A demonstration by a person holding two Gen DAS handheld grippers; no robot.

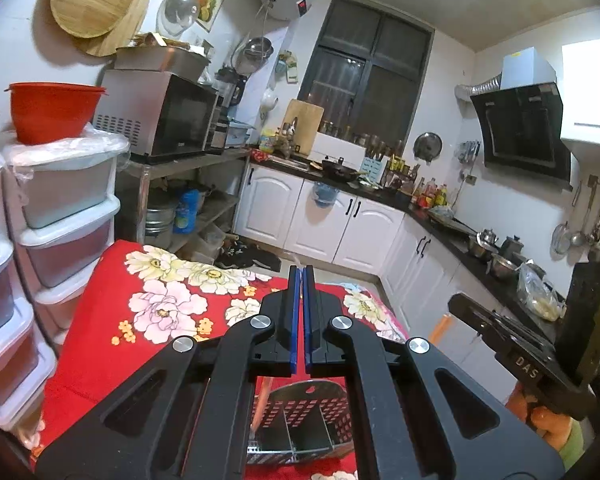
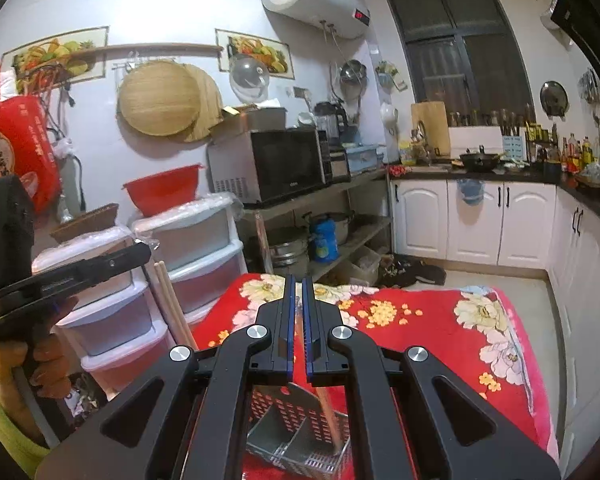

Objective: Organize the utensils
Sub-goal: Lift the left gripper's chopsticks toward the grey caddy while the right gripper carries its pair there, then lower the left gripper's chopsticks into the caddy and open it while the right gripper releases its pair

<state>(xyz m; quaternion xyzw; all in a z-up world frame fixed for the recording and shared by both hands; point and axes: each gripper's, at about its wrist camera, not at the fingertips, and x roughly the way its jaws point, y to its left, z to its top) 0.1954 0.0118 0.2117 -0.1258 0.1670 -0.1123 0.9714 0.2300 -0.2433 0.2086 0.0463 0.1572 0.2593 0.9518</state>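
A perforated stainless-steel utensil caddy (image 2: pixel 300 436) sits on a table draped in a red cloth with large white and pink flowers (image 2: pixel 440 320), in a cluttered home kitchen. The caddy is a shiny rectangular basket with rows of punched slots, a taller rounded back plate with a hanging hole, and sheet-metal dividers that split it into compartments. It lies directly below both claws, near the table's front edge.

The right claw (image 2: pixel 299 320) is clenched on a slim wooden stick, apparently a chopstick (image 2: pixel 327 412), whose lower end stands in the caddy's right-hand compartment while the shaft runs up between the blue pads. The left claw (image 1: pixel 301 320) hovers above the caddy (image 1: pixel 300 420) with its blue pads drawn almost together and nothing visible between them. A pale reddish rod (image 1: pixel 260 404) shows at the caddy's left side in the left wrist view; its nature cannot be told.

Beyond the table stand white plastic drawer units (image 2: pixel 196 248), a red bowl (image 2: pixel 162 188) and a microwave (image 2: pixel 276 164).
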